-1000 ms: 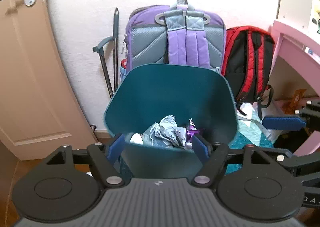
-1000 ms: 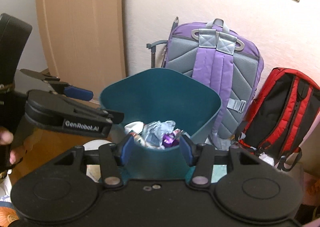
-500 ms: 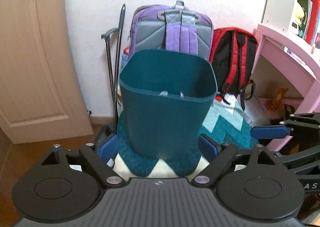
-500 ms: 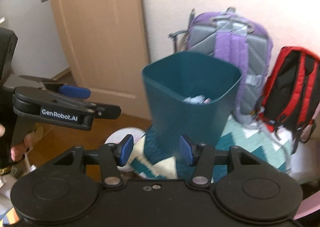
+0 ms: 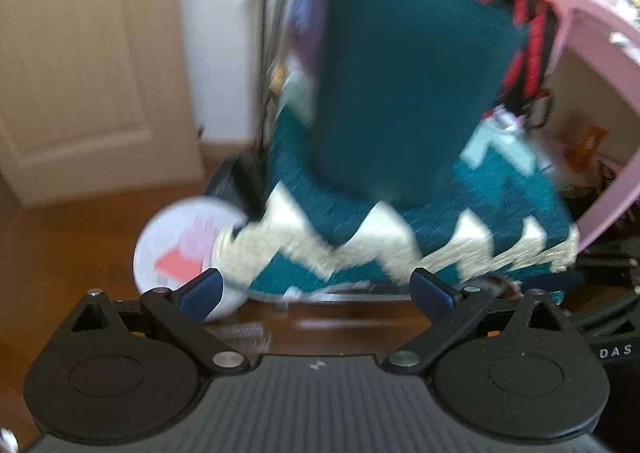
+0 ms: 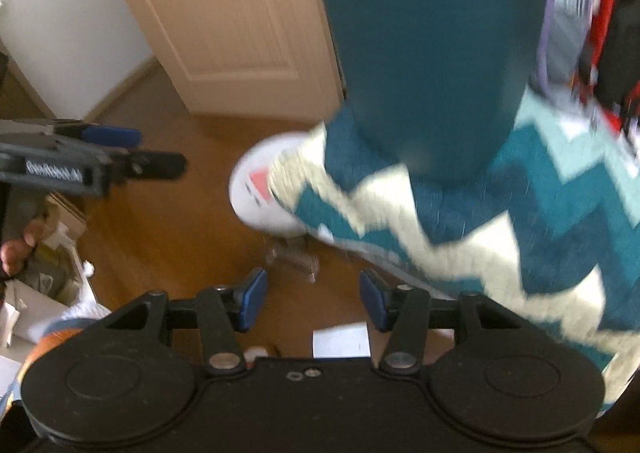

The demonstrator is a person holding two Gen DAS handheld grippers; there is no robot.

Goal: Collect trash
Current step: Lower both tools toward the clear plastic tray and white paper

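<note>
Both grippers are empty and tipped down toward the floor, so the step in hand looks like a reach for the next piece of litter. The left gripper [image 5: 314,287] has its fingers spreading wide, nothing between them; the right gripper [image 6: 313,301] has its fingers apart, also on nothing. The likeliest target is a small clear wrapper [image 6: 294,255] on the wood floor [image 6: 180,237], low centre of the right view, just above the right fingers and just below the white disc [image 6: 260,197]. In the left view the wrapper [image 5: 246,333] shows dimly at the lower middle. The next move probably calls for bringing one gripper down over it and pinching it flat against the floor; it looks thin and may slip. The bin [image 5: 408,85] stands at upper centre on a zigzag rug [image 5: 360,237]. A white paper scrap [image 6: 340,341] lies at the bottom centre of the right view. A door [image 5: 80,65] fills the upper left, backpacks [image 5: 524,37] sit behind the bin, and a pink desk [image 5: 600,53] is at right. Both views are motion-blurred.
</note>
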